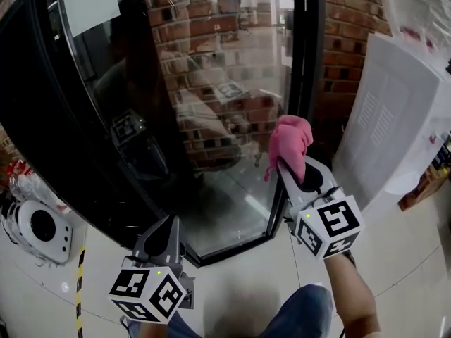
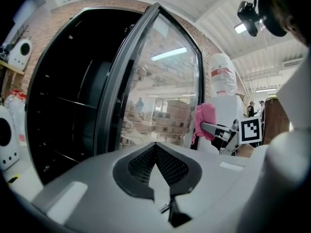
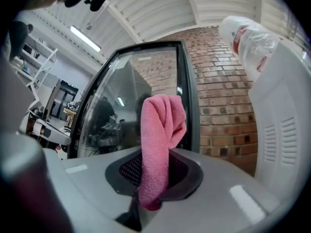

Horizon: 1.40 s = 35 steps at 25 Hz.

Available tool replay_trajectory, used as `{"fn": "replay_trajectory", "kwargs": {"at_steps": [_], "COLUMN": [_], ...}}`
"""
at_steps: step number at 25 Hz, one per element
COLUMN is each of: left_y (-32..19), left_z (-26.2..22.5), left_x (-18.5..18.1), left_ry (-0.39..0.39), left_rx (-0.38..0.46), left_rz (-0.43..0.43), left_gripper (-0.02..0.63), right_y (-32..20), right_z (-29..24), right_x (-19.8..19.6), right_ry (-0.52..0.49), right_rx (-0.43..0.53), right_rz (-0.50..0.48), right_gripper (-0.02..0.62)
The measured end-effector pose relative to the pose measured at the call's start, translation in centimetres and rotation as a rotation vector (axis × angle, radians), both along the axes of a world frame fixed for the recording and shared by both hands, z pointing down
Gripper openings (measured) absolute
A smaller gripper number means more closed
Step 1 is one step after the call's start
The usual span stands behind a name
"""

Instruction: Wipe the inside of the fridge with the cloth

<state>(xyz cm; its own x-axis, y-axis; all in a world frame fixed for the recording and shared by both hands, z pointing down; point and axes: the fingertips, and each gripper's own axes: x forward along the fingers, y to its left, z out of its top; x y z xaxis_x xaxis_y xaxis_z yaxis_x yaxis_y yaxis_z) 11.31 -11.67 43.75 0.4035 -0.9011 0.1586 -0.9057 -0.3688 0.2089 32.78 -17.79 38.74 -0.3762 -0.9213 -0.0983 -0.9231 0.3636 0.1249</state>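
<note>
- Head view: one fridge (image 1: pixel 49 125) with a black body stands ahead, its single glass door (image 1: pixel 211 83) swung open towards the camera.
- Two grippers show, each with one marker cube. The left gripper (image 1: pixel 165 229) is low at the left, just before the door's bottom edge. The right gripper (image 1: pixel 289 167) is near the door's outer edge.
- One pink cloth (image 1: pixel 292 136) bunches up from the right gripper's tips, in front of the glass and outside the fridge.
- One white panelled appliance (image 1: pixel 394 132) stands to the right, and one white round device (image 1: pixel 35 227) lies on the floor at the left. A forearm (image 1: pixel 349 294) runs back from the right gripper.
- Left gripper view: this gripper's jaws are pressed together with nothing between them. Beyond them lies the dark fridge cavity with thin shelf lines. The door stands edge-on in the middle, and the cloth is at the right in the other gripper.
- One large water bottle (image 2: pixel 222 79) sits upturned on the white appliance.
- Right gripper view: the jaws are closed on the cloth, which rises between them and folds over at the top. The door and a brick wall (image 3: pixel 218 91) are behind.
</note>
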Motion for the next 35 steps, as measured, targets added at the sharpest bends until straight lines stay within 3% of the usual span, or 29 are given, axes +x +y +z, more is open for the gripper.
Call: {"fn": "replay_trajectory", "kwargs": {"at_steps": [3,5,9,11,15,18,26,35], "left_y": [0.5,0.9,1.6,2.0,3.1,3.5,3.2,2.2], "left_z": [0.8,1.0,1.2,1.7,2.5,2.7,5.3,6.3], "left_x": [-0.4,-1.1,-3.6,-4.4,-5.9,-7.0,-7.1,-4.6], "left_ry": [0.008,0.008,0.027,0.031,0.037,0.04,0.009,-0.012], "left_rx": [-0.012,-0.006,0.023,0.033,0.052,0.085,0.081,0.083], "left_rz": [-0.013,-0.043,-0.125,-0.149,-0.195,-0.229,-0.219,-0.173], "left_gripper": [0.014,0.014,0.014,0.014,0.014,0.014,0.014,0.014], "right_y": [0.6,2.1,6.4,8.1,9.5,9.7,8.2,5.2], "right_z": [0.0,-0.3,-0.4,0.6,5.5,7.5,10.8,13.6], "right_x": [-1.2,-4.0,-13.4,-18.0,-23.6,-25.6,-26.2,-19.1], "right_ry": [-0.014,-0.027,-0.06,-0.021,0.05,0.053,0.069,0.077], "right_rx": [-0.008,0.008,0.075,0.101,-0.015,-0.024,-0.024,-0.026], "right_rz": [-0.029,-0.076,-0.25,-0.331,-0.407,-0.421,-0.403,-0.285], "right_gripper": [0.057,0.057,0.058,0.058,0.058,0.058,0.058,0.058]}}
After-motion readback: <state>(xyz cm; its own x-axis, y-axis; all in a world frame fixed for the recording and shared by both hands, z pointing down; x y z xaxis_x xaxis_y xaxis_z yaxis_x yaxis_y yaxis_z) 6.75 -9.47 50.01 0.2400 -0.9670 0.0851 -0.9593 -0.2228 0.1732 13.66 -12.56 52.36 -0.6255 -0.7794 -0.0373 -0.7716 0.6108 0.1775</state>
